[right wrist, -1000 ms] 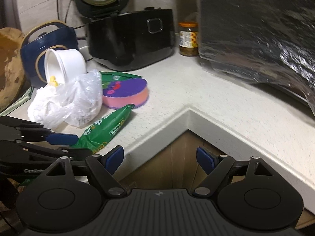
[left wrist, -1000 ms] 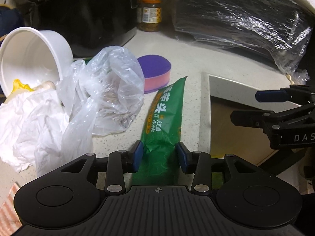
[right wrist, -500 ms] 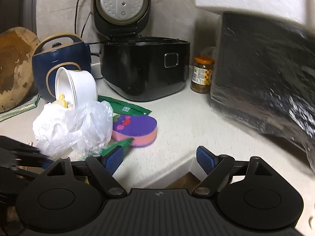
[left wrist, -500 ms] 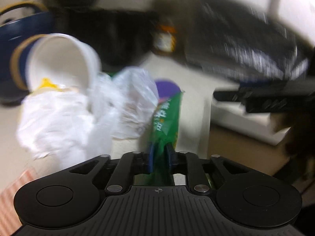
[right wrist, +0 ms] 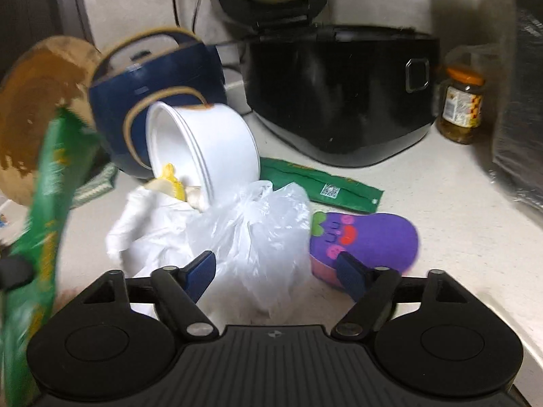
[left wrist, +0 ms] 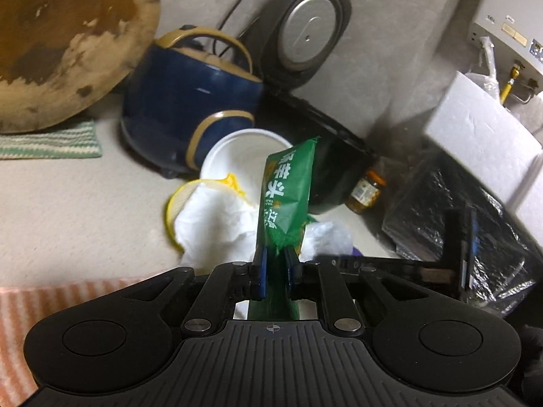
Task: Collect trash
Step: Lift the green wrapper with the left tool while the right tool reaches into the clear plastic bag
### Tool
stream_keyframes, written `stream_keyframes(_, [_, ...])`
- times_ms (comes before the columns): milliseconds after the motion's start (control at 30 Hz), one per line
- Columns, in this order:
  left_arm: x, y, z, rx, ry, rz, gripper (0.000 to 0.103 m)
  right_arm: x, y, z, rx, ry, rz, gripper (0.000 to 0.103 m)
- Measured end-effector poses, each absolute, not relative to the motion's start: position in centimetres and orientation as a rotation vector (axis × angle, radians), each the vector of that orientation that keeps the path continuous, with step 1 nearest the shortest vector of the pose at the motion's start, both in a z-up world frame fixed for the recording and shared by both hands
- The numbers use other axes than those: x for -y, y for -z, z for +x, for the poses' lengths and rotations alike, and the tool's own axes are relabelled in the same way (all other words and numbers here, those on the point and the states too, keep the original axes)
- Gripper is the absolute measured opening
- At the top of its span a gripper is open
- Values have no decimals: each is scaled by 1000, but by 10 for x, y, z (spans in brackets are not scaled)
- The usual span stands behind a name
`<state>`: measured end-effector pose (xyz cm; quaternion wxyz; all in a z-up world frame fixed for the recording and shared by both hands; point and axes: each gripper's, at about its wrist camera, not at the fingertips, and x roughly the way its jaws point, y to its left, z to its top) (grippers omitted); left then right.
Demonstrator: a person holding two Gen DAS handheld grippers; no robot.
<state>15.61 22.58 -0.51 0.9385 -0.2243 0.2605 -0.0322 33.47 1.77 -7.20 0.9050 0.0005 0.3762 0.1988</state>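
Note:
My left gripper (left wrist: 275,254) has its jaws closing and pressed on the lower end of a green snack wrapper (left wrist: 288,186), which stands up off the counter. The same wrapper (right wrist: 51,183) shows blurred at the left of the right wrist view. The jaws of my right gripper (right wrist: 276,264) are closing, still wide, around a crumpled clear plastic bag (right wrist: 258,234) on the counter. The left pad (right wrist: 203,268) touches the bag; the right pad (right wrist: 349,271) stands apart from it. White crumpled paper (right wrist: 149,227) and a tipped white cup (right wrist: 203,142) lie just behind.
A second green wrapper (right wrist: 322,186) and a purple sponge (right wrist: 366,237) lie right of the bag. Behind stand a black rice cooker (right wrist: 339,95), a blue pot (right wrist: 152,68), a jar (right wrist: 461,105) and a round wooden board (left wrist: 68,34). A black foil bag (left wrist: 475,237) fills the right.
My left gripper shut on the green wrapper, lifted it off the counter and rolled. My right gripper came in from the counter's edge to the plastic bag and its jaws narrowed.

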Motion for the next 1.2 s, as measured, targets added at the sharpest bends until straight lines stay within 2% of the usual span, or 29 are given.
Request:
stream_keyframes(33, [-228,7,155,-533,60,-463,14,-19,75,340,-819,-419,-2,20])
stream_keyframes(67, [-231,8,155,-534,56,-469,14,-17,77,338,-848,-434,24,14])
stream_keyframes(233, [-233,21,161,-574,70,-469,14,-3,81,303,-926,-546,83,13])
stream_keyframes(367, [-216,35,176,-662,54,-359,14,10,89,275,-947,-557,55,14])
stream_keyframes(433, [-206,42,182,-701,31,-291,14,17,88,264,-914,-515,9,22])
stream_keyframes(500, [-196,48,186,-734,13,-215,15,21,81,257,-853,-472,-43,46])
stream_keyframes(600, [-186,52,188,-760,7,-133,17,18,70,237,-685,-440,-168,63])
stream_keyframes(700, [-177,58,190,-806,23,-65,24,5,63,223,-557,-481,-266,76])
stream_keyframes(867, [-175,61,186,-827,36,-27,34,-15,83,249,-658,-552,-201,78])
stream_keyframes(967, [-176,63,186,-848,43,-32,37,-15,96,264,-731,-500,-131,79])
stream_keyframes(1033, [-176,64,186,-858,47,-30,38,-9,100,265,-756,-489,-71,83])
stream_keyframes(1167, [-177,68,186,-867,61,-31,39,-4,109,269,-805,-508,-11,103])
stream_keyframes(1200, [-177,68,186,-865,64,-29,39,-4,110,269,-803,-508,-17,103])
